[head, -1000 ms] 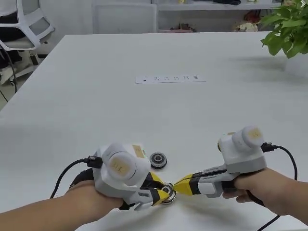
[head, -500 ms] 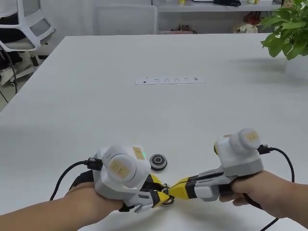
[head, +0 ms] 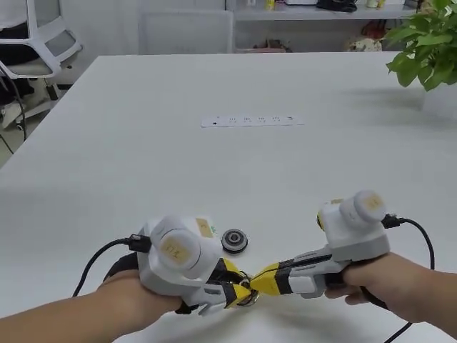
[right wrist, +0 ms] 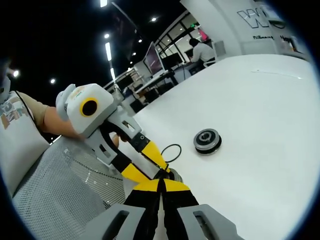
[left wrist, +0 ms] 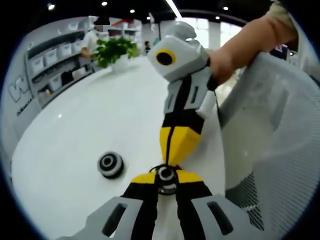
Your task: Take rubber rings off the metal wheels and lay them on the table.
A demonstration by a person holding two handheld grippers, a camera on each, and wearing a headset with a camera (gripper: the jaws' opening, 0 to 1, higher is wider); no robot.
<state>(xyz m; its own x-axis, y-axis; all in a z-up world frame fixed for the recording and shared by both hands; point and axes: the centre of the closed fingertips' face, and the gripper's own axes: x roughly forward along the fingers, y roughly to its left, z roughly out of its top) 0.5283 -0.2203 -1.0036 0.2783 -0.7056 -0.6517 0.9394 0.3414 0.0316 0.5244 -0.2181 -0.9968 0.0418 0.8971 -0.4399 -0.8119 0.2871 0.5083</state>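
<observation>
The left gripper (head: 238,289) held a wheel (left wrist: 165,176) clamped in its jaws, low over the near edge of the desk (head: 235,171). The right gripper (head: 258,281) met it tip to tip, its jaws pressed together at the wheel's rim. A thin black ring (right wrist: 172,149) looped just beside them. A second wheel (head: 234,240) lay on the desk close behind.

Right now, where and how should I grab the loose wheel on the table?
Pinch the loose wheel across its black outer rim, coming straight down from above. It lies flat on the table, hub up, with bare surface all around it.
</observation>
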